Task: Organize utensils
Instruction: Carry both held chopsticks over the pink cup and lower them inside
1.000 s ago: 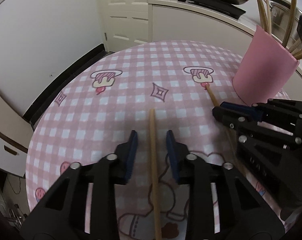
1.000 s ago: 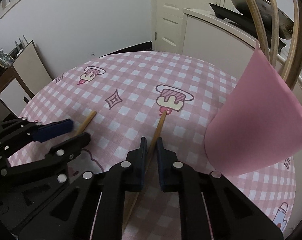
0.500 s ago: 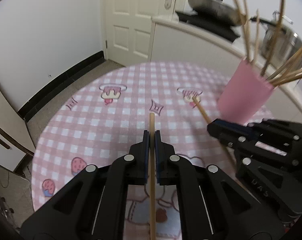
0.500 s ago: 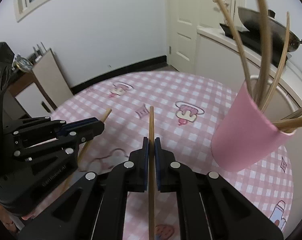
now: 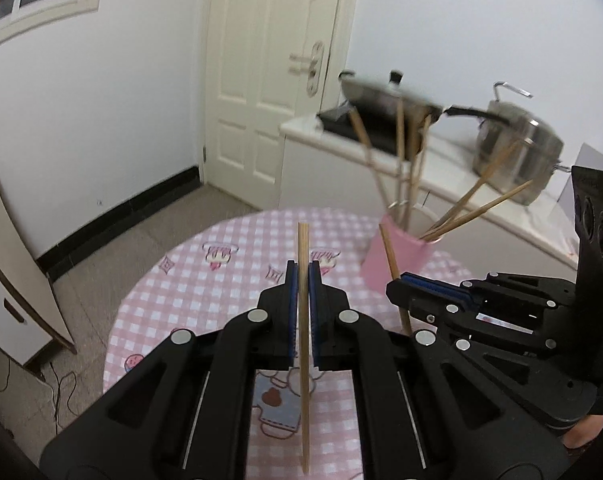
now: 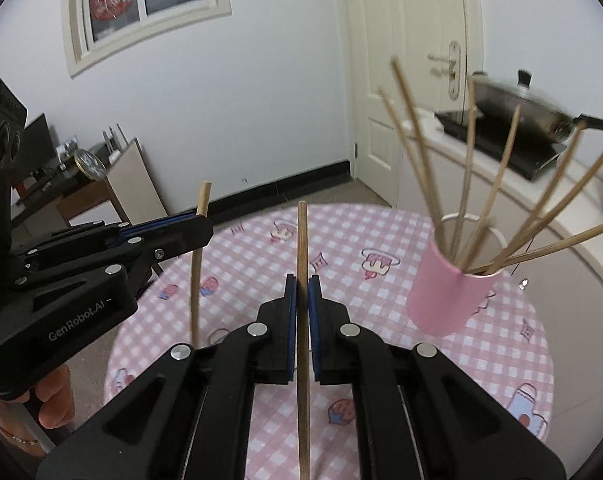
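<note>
My left gripper (image 5: pixel 302 270) is shut on a wooden chopstick (image 5: pixel 303 248) and holds it high above the round pink-checked table (image 5: pixel 189 292). My right gripper (image 6: pixel 302 282) is shut on a second wooden chopstick (image 6: pixel 302 240), also raised above the table (image 6: pixel 401 360). A pink cup (image 6: pixel 447 296) with several chopsticks fanned out of it stands at the table's right side; it also shows in the left wrist view (image 5: pixel 397 258). The right gripper shows in the left wrist view (image 5: pixel 399 282), the left gripper in the right wrist view (image 6: pixel 205 226).
A white counter (image 5: pixel 441 168) behind the table carries a wok on a black cooktop (image 5: pixel 381 96) and a steel pot (image 5: pixel 517 148). A white door (image 5: pixel 269 80) is at the back. A wooden board and a low cabinet (image 6: pixel 129 184) stand on the floor at the left.
Both grippers have closed on their chopsticks and lifted them off the table; both cameras now look from much higher, and the sticks stand up in front of the jaws.
</note>
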Demonstrator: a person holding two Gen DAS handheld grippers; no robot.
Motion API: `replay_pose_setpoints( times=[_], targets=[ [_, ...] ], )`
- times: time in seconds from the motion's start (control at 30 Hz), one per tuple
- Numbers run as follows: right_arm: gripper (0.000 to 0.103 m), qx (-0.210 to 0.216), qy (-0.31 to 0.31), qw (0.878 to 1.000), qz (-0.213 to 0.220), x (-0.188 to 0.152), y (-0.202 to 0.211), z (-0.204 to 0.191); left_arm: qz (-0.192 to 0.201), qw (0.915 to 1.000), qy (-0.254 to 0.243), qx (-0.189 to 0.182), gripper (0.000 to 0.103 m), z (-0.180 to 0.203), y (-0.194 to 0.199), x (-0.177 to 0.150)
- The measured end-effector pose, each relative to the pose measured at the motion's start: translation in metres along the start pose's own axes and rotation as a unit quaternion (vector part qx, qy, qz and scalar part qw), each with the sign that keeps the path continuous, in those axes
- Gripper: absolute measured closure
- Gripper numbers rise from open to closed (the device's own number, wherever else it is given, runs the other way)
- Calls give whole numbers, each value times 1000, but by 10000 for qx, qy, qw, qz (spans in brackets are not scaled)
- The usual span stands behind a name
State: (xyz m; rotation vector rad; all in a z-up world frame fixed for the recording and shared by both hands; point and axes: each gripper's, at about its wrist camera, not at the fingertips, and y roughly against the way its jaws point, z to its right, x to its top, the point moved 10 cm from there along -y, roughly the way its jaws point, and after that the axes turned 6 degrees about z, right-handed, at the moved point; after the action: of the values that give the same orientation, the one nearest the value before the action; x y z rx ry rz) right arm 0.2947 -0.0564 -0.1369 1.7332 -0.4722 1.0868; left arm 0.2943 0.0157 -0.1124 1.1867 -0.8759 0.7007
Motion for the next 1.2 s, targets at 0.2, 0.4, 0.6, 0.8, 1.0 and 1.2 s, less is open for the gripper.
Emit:
replay_pose_setpoints(
  times=[0.2,0.4,0.6,0.8,1.0,1.2],
  targets=[
    [99,-10,-66,9993,374,11,43,6,354,9992,-112,-137,98,24,34,14],
    [99,-81,-99,9976,684,19,74,17,545,9981,-163,-250,98,45,49,21],
    [99,-223,-126,9950,961,32,98,35,748,9964,-188,-344,98,61,55,35],
    [99,-412,-134,9915,1230,57,116,55,927,9948,-83,-425,98,69,50,59],
    [99,-626,-39,9861,1542,84,130,69,1229,9913,-6,-462,98,78,43,93],
    [99,-841,115,9782,1897,112,130,83,1574,9861,100,-514,98,91,31,129]
  ],
)
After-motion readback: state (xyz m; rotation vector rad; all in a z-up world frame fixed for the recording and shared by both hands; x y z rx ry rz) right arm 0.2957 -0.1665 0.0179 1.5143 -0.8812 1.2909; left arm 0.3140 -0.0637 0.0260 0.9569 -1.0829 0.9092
